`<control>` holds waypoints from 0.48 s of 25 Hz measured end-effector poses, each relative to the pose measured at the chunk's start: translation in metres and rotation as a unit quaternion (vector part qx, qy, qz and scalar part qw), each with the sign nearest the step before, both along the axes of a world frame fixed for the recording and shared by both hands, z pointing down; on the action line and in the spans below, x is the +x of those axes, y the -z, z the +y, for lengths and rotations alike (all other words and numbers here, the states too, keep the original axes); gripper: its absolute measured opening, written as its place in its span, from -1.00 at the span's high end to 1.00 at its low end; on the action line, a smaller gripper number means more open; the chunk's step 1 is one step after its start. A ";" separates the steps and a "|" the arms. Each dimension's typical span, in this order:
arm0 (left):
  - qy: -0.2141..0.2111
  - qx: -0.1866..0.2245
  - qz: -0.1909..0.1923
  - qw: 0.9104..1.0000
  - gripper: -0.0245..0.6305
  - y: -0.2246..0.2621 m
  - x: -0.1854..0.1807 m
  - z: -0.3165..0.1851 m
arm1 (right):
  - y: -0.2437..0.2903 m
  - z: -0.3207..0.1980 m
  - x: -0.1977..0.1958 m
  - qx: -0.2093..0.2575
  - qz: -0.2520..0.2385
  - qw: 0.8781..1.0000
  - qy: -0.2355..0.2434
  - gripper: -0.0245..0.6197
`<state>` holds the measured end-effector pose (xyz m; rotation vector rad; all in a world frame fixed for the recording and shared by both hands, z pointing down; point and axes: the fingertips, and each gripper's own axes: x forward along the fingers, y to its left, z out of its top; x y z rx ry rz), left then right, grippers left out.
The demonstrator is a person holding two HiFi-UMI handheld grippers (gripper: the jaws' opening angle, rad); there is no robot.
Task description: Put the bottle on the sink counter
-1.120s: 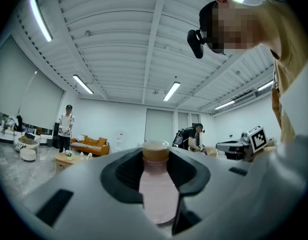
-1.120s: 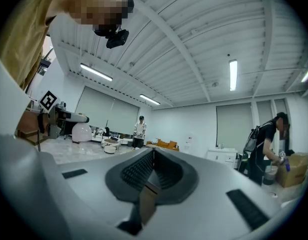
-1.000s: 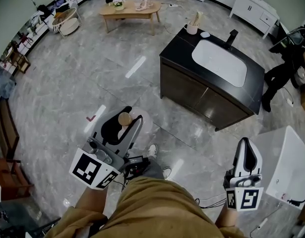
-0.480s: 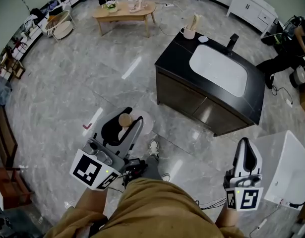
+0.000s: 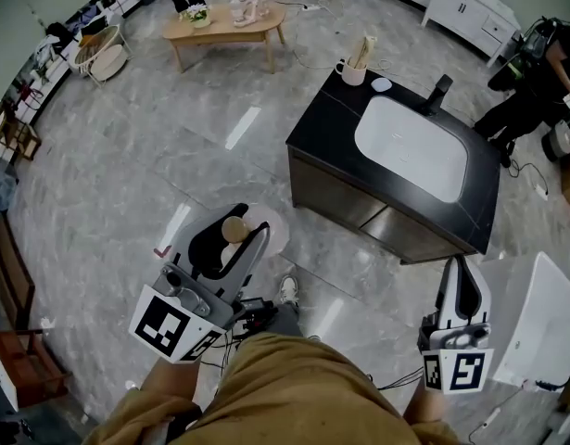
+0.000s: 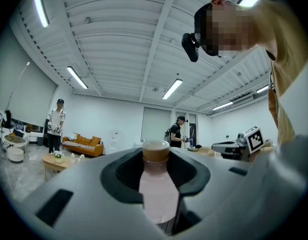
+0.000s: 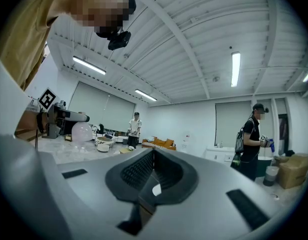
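A pale pink bottle (image 5: 263, 227) with a tan cap (image 5: 234, 227) is clamped in my left gripper (image 5: 240, 235), low in the head view. In the left gripper view the bottle (image 6: 156, 191) stands between the grey jaws of the left gripper (image 6: 156, 159), cap pointing away. The black sink counter (image 5: 326, 123) with its white basin (image 5: 410, 146) stands ahead to the right, well apart from the bottle. My right gripper (image 5: 458, 272) hangs at the lower right, shut with nothing in it; in its own view the right gripper (image 7: 154, 151) has its jaw tips together.
On the counter stand a black faucet (image 5: 437, 91) and a cup of utensils (image 5: 356, 65). A wooden coffee table (image 5: 224, 26) is far ahead, a white cabinet (image 5: 470, 7) at the back right. A person in black (image 5: 525, 100) stands beside the counter. A white fixture (image 5: 544, 323) is close at right.
The head view has drifted, so the sink counter sits a little lower and further left in the picture. Both grippers keep their pose, the left still holding the bottle.
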<state>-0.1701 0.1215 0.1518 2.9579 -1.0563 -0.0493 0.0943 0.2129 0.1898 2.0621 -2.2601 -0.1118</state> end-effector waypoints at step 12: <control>-0.033 -0.006 0.009 0.999 0.52 -0.009 0.004 -0.066 | 0.011 -0.058 -0.007 0.007 0.016 0.999 -0.026 0.90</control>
